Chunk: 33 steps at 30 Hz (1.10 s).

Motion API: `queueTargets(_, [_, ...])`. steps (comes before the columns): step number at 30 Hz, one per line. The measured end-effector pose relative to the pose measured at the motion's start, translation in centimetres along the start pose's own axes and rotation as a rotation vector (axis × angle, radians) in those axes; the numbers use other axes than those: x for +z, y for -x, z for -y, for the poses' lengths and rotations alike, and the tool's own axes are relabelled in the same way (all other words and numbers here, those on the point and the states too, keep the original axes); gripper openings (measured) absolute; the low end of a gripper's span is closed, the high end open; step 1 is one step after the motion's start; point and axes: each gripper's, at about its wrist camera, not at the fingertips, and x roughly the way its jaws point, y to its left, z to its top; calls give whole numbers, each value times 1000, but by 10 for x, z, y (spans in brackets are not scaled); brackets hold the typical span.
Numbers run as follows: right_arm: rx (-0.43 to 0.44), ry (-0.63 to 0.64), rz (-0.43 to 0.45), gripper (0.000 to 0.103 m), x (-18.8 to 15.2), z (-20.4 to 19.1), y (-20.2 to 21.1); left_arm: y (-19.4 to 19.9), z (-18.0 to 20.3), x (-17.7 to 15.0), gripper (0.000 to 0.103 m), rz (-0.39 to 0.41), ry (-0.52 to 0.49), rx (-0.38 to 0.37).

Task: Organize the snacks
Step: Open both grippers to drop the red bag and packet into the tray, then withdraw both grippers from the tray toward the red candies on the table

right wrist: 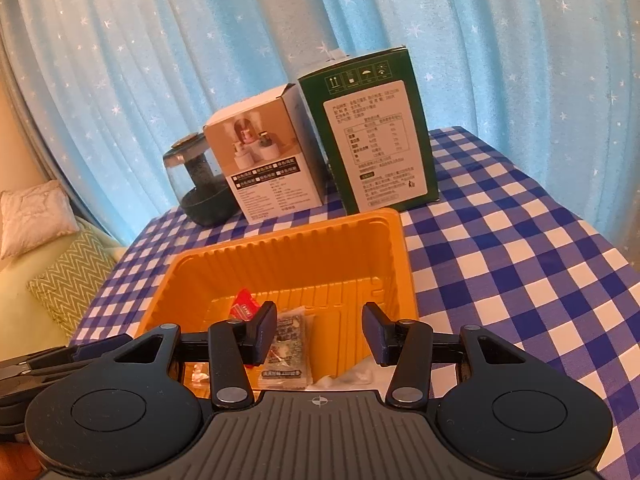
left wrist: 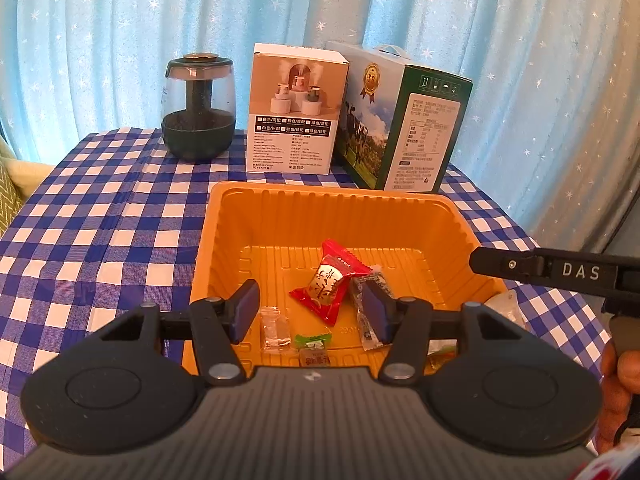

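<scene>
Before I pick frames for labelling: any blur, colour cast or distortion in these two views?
Left wrist view: sharp; fisheye bends the curtain folds and darkens the corners; warm cast on the orange tray; box print partly legible. Right wrist view: softer overall, the scene sits tilted, the green box label is unreadable, same curved edges and dark corners.

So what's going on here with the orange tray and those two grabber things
A person is sorting snacks into the orange tray on a checked tablecloth, with a handheld gripper in each hand. Both the left gripper and the right gripper hover over the tray's near end, jaws apart and holding nothing. Already in the tray are a red packet, a dark packet, a clear wrapper and a small green candy. A humidifier and two boxes stand behind.
</scene>
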Motion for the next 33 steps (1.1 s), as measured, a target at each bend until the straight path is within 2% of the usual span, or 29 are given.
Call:
queueTargets(10, [-30, -11, 39, 48, 1, 13, 11, 5, 5, -3, 54, 4, -24, 1])
queueTargets(20, [-97, -28, 72, 48, -7, 37, 36, 25, 16, -13, 54, 24, -49, -7])
queueTargets(28, [-116, -21, 69, 48, -26, 45, 67, 47, 24, -22, 54, 42, -49, -17])
queueTargets(33, [-120, -20, 67, 48, -42, 49, 93, 64, 25, -38, 56, 27, -35, -9])
